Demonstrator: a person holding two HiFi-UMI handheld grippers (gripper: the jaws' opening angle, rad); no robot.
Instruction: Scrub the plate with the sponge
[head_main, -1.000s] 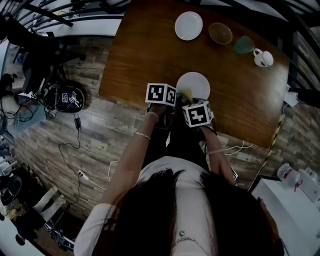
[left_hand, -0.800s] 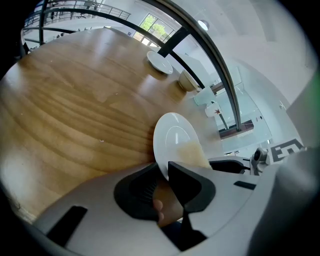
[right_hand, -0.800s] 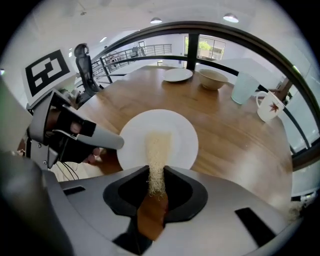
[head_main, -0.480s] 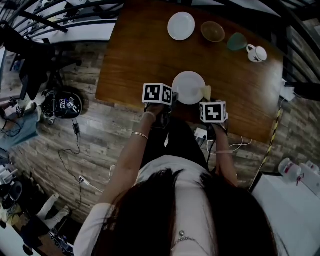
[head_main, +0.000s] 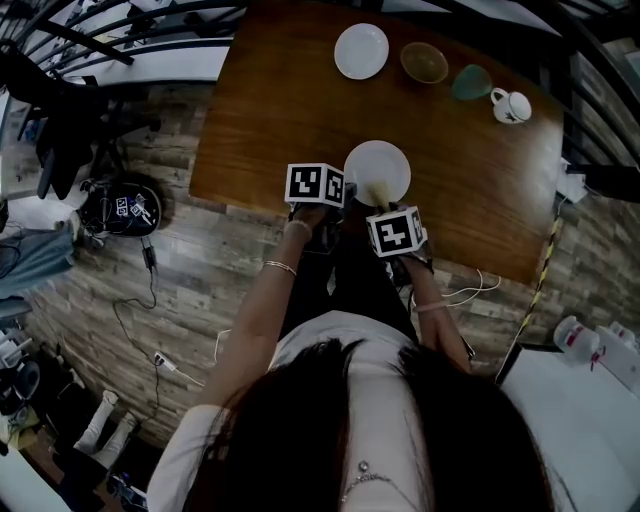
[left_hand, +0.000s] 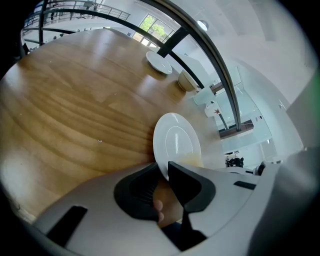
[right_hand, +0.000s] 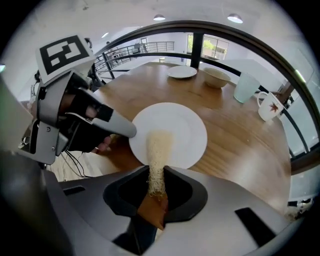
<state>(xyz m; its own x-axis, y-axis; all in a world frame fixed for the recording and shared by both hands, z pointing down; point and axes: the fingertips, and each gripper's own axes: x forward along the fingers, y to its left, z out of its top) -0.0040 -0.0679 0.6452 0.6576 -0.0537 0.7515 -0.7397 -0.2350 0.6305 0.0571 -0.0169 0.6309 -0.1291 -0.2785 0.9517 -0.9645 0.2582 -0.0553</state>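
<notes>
**Two-handed scrub: one gripper steadies the plate while the other lays the sponge across it.**
The right gripper (right_hand: 158, 176) is clamped on a pale, coarse-fibred strip of sponge (right_hand: 159, 147). The sponge's free end lies over the round, glossy white ceramic plate (right_hand: 186, 127), probably touching it. The left gripper (left_hand: 164, 171) is closed on the plate's thin near rim, so that the plate cannot slide on the smooth, grained brown wooden table (right_hand: 240, 140).
</notes>
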